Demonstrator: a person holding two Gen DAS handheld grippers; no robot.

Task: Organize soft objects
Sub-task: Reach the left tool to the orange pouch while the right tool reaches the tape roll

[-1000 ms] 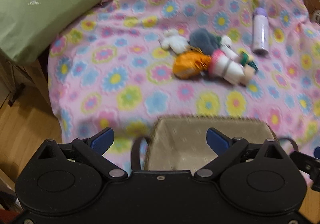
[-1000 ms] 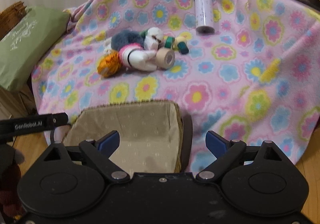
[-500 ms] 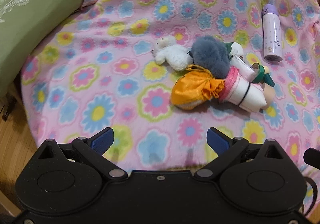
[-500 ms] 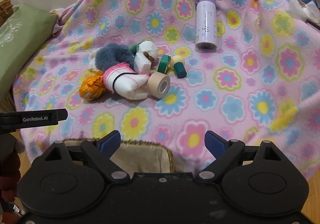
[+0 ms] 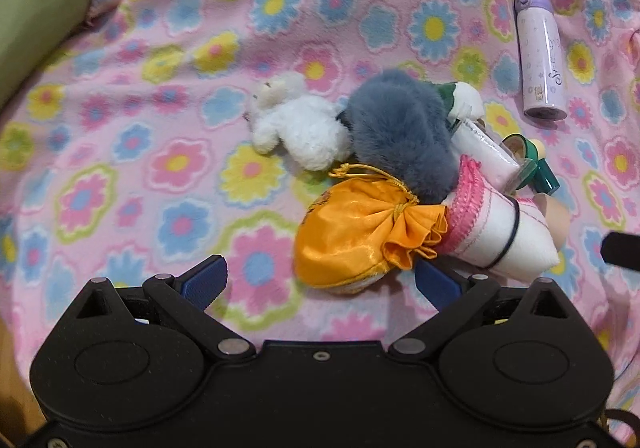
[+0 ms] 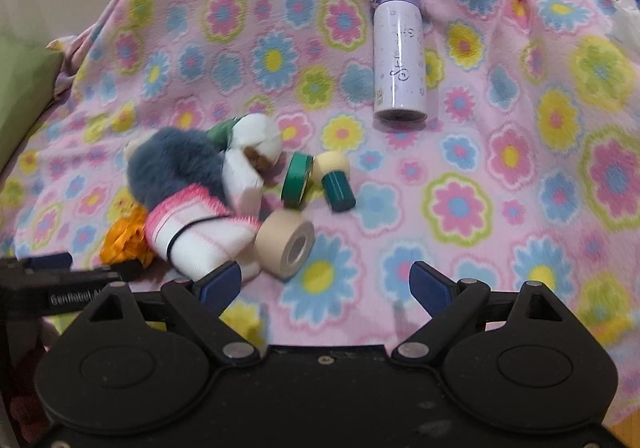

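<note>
the left gripper (image 5: pixel 318 282) is hanging with its jaws apart and nothing between them, and the orange satin pouch (image 5: pixel 362 236) is lying just beyond its right finger, on the near left edge of the pile on the floral blanket (image 5: pixel 160 108). the pouch's long axis is probably running left to right, gathered neck toward the rolled white towel (image 5: pixel 500 236). the right gripper (image 6: pixel 326 284), also apart and empty, is sitting nearer the beige tape roll (image 6: pixel 286 244), so the left is the nearer one.
</note>
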